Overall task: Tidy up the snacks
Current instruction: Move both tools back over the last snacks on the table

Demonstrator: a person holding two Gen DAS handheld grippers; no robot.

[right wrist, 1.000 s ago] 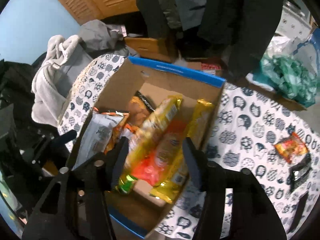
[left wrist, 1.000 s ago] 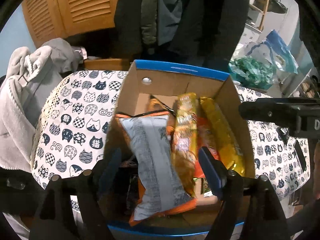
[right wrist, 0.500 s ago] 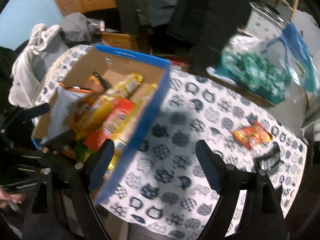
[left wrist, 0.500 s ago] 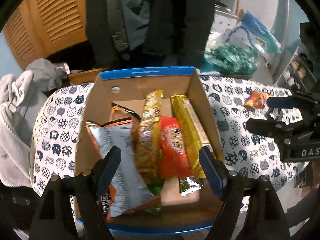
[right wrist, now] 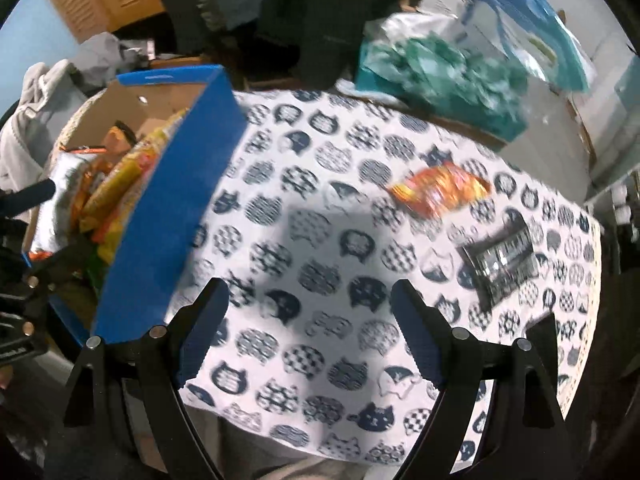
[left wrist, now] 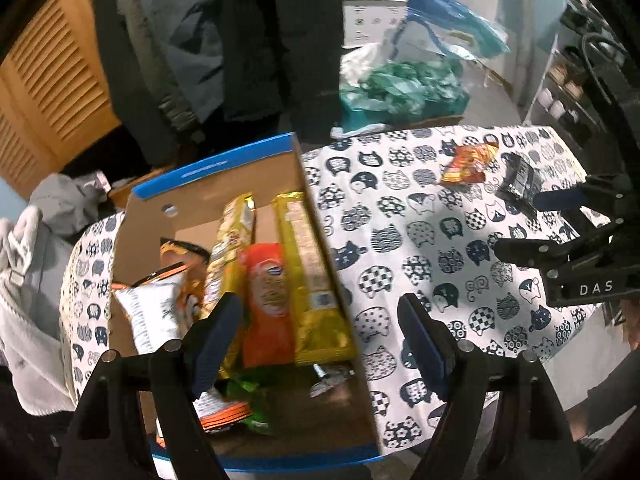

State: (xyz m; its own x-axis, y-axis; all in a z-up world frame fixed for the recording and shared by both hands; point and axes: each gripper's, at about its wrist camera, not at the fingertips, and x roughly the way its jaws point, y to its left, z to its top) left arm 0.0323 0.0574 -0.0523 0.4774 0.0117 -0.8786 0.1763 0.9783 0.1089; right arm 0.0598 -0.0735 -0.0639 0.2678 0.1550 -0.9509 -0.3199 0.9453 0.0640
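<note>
A blue-edged cardboard box [left wrist: 224,166] [right wrist: 168,216] on the table's left side holds several snack packs: a white and orange bag [left wrist: 152,312], yellow packs [left wrist: 308,264] and an orange-red pack [left wrist: 266,300]. My left gripper [left wrist: 320,332] hangs open over the box's right wall, nothing between its fingers. My right gripper [right wrist: 308,328] [left wrist: 560,232] is open above the bare tablecloth to the right of the box, holding nothing. An orange snack packet [right wrist: 440,190] [left wrist: 468,162] and a dark packet [right wrist: 500,262] [left wrist: 520,180] lie on the cloth far right.
The table wears a white cat-print cloth [right wrist: 320,240]. Behind it are hanging dark coats [left wrist: 260,40], a teal bag [right wrist: 440,72] and a blue plastic bag [left wrist: 452,24]. A grey garment [left wrist: 28,280] lies left of the box. The near table edge runs under the right gripper.
Both grippers moved right: the left from mid-box to the box's right wall, the right out of the box to over the cloth. The right jaws opened wider.
</note>
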